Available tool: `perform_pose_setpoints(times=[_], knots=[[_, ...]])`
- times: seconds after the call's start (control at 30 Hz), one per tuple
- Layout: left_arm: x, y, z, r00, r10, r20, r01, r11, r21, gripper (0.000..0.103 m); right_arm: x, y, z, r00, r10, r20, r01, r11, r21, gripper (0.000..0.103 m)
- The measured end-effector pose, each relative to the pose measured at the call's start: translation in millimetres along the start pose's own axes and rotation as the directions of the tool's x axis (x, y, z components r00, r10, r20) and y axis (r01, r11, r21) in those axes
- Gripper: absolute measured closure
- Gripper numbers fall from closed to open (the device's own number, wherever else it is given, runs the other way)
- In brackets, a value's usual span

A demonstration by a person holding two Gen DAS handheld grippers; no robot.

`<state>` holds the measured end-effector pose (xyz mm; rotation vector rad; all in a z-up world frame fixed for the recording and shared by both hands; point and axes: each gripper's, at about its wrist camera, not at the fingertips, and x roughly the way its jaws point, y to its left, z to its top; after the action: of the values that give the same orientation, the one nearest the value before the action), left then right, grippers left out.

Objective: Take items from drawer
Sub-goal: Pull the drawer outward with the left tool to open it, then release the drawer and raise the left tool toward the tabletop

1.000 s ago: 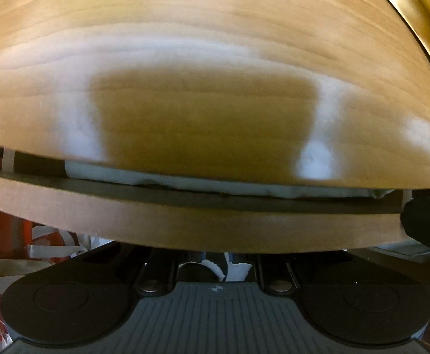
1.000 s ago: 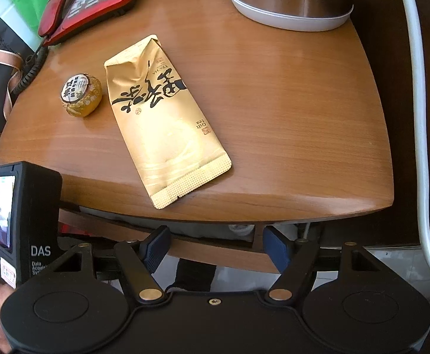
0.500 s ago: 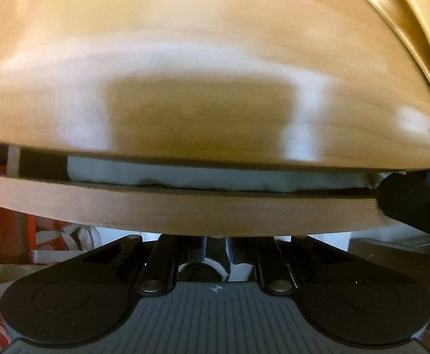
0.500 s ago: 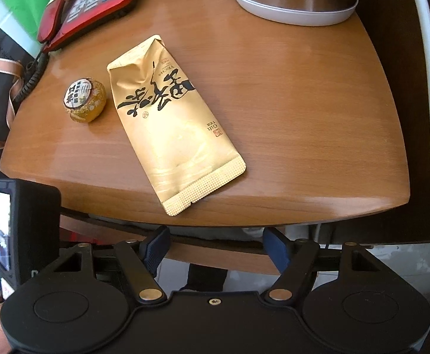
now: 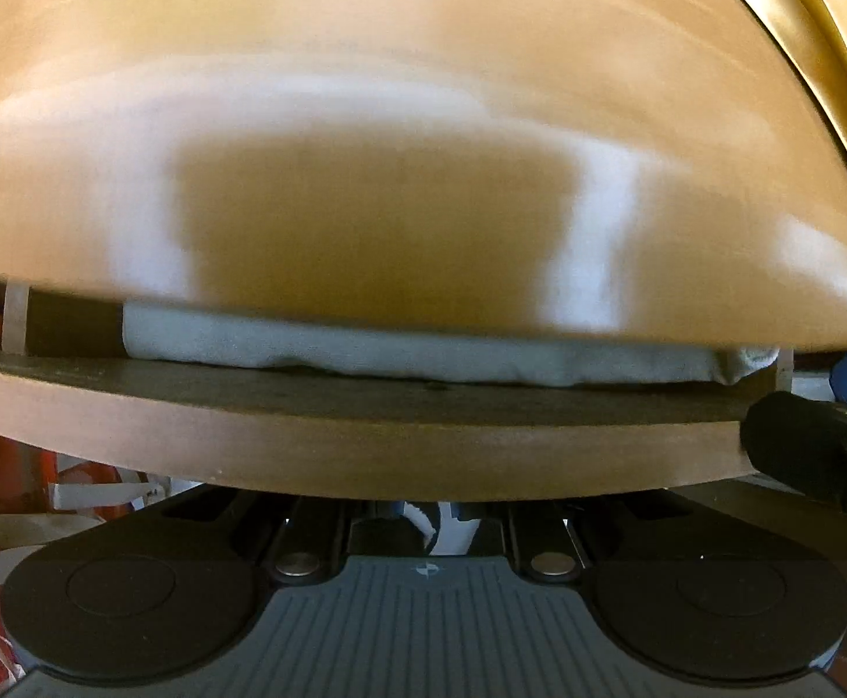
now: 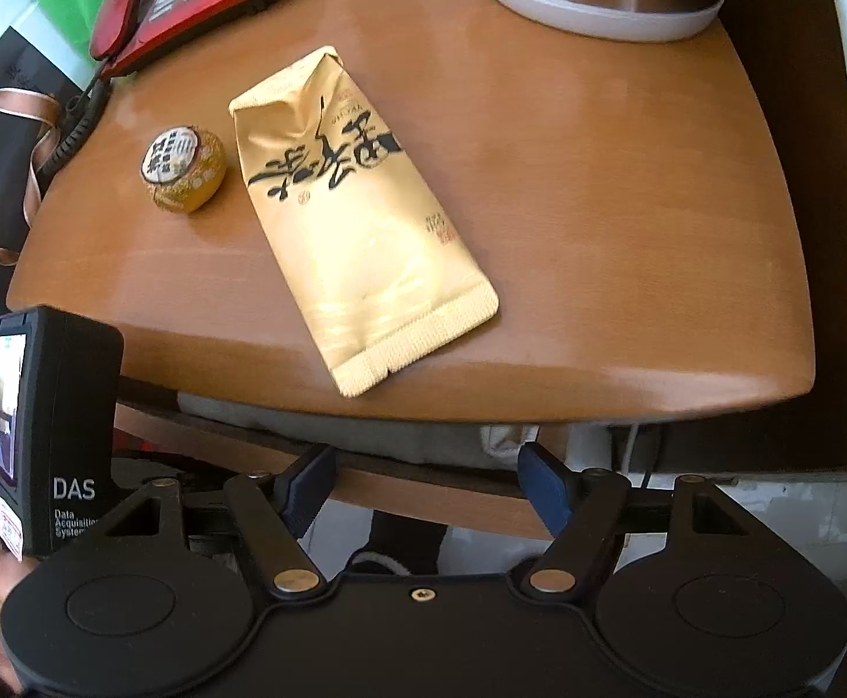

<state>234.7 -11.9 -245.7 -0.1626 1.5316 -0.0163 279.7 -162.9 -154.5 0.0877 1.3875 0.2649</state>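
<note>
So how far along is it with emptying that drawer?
Looks done: a pouch and a small round packet lie on the tabletop, possibly taken from the drawer. In hand: the drawer is slightly open, with the left gripper at its front, jaws hidden. The right gripper hangs open and empty. Left: a grey cloth lies inside the drawer.
</note>
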Motion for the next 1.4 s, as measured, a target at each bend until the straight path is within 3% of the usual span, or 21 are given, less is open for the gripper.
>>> perform_pose_setpoints(times=[0.67, 0.8, 0.93, 1.03, 1.23, 1.4], knots=[[7, -41, -27, 0.999, 0.029, -0.024, -0.027, 0.996, 0.084, 0.09, -8, 10, -51, 1.0, 0.007, -0.017, -0.007, 1.0, -0.021, 0.035], [-1, -13, -32, 0.999, 0.03, -0.032, -0.027, 0.995, 0.096, 0.09, -6, 13, -56, 1.0, 0.006, -0.019, -0.007, 1.0, -0.027, 0.035], [3, -12, -46, 0.999, 0.037, -0.034, -0.033, 0.993, 0.112, 0.09, -11, 13, -68, 1.0, 0.008, -0.023, -0.009, 0.999, -0.033, 0.035], [12, -12, -38, 0.999, 0.028, -0.038, -0.024, 0.994, 0.104, 0.09, -10, 14, -68, 1.0, 0.013, -0.02, -0.014, 0.999, -0.04, 0.035], [12, -16, -31, 1.0, 0.024, -0.015, -0.023, 0.994, 0.109, 0.089, -16, -5, -74, 0.998, 0.068, -0.013, -0.068, 0.997, 0.035, 0.039], [-12, -18, -37, 1.0, 0.007, -0.011, -0.005, 0.993, 0.118, 0.089, -8, -3, -70, 0.995, 0.095, -0.012, -0.094, 0.992, 0.09, 0.041]])
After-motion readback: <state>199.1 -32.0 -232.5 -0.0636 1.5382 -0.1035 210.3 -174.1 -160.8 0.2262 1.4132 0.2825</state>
